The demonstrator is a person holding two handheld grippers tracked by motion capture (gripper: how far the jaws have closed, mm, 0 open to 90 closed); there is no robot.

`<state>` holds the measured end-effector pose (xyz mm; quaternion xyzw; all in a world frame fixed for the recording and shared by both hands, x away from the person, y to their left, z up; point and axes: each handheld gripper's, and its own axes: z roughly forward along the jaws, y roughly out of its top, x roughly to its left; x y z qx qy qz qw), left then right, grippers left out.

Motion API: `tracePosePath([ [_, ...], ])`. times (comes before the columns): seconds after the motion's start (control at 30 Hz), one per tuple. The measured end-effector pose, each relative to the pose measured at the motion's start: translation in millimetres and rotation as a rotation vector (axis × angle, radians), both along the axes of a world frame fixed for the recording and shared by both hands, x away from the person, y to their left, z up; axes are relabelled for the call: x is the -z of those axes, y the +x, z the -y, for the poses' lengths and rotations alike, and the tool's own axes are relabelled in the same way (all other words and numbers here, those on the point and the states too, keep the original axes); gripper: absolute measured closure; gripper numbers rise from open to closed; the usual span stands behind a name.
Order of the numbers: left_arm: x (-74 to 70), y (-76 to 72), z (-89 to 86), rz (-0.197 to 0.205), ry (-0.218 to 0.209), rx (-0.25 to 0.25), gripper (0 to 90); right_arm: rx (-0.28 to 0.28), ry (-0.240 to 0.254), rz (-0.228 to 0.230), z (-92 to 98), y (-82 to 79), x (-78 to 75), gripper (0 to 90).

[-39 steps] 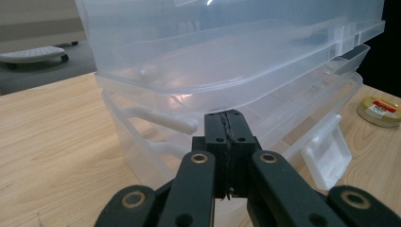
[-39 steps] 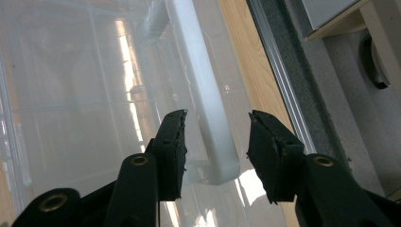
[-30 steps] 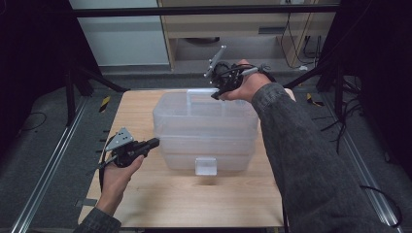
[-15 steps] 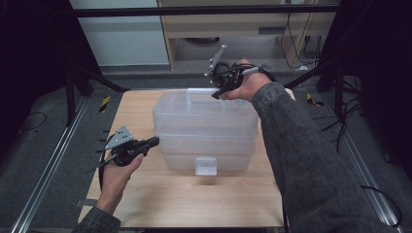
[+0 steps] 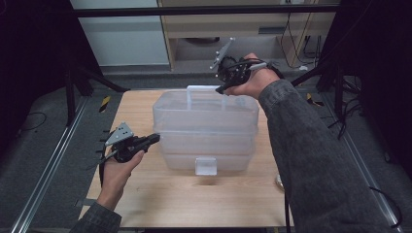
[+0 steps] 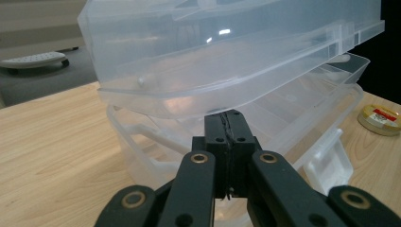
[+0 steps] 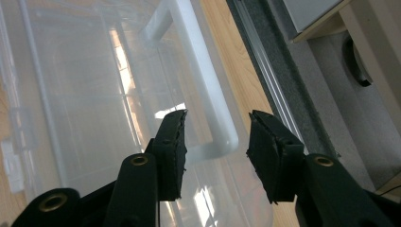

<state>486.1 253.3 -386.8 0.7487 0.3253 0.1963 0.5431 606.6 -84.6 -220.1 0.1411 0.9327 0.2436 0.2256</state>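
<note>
Right gripper (image 7: 215, 137): jaws apart and just been opening further, white carry handle (image 7: 203, 80) of the clear storage box (image 5: 204, 128) sits between them, its corner end against the left pad, clear gap to the right pad (not a firm pinch as far as I can see). In the high view the right gripper (image 5: 228, 85) is at the far right end of the handle (image 5: 201, 90), handle standing up off the lid, right hand (image 5: 250, 80) above the box's far edge.

Left gripper (image 6: 227, 142): jaws closed flat together, nothing between them. Tips are right under the overhanging edge of the upper tier (image 6: 227, 56), at the gap above the lower tier (image 6: 302, 118) (touching or just short, can't tell). High view: left gripper (image 5: 145, 141) level, pointing at the box's left side, left hand (image 5: 119, 167) low on the near left of the table (image 5: 145, 204).

Box: stacked clear tiers, middle of the wooden table, white front latch (image 5: 205, 166) facing the person. Upper tier looks lifted or tilted off the lower one in the left gripper view.

Small round tape roll (image 6: 382, 119) lies on the table beyond the box's right end, well apart from both grippers.
</note>
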Motion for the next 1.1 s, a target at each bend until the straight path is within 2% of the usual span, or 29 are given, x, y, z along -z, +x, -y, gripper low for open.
tracePosePath([
  [0.23,-5.9,3.3,0.5,-0.005,0.006,-0.002,89.5,0.046,0.016,0.032,19.9,-15.1,-10.6,64.7],
  [0.37,-8.7,5.0,0.8,-0.008,0.023,-0.003,89.5,0.09,0.041,0.056,32.5,-31.3,-16.5,68.2],
  [0.5,-12.1,5.8,1.4,-0.007,0.027,-0.007,89.4,0.093,0.055,0.058,40.6,-51.2,-18.0,68.9],
  [0.7,-15.9,7.2,1.7,-0.007,0.021,-0.008,89.5,0.097,0.064,0.059,51.7,-75.7,-14.9,68.9],
  [0.9,-17.8,9.6,1.5,-0.013,0.019,-0.014,89.5,0.119,0.07,0.056,62.5,-88.9,-6.6,73.4],
  [1.1,-19.5,11.4,1.6,-0.019,0.019,-0.019,89.6,0.139,0.079,0.031,75.5,-99.4,5.0,78.5],
])
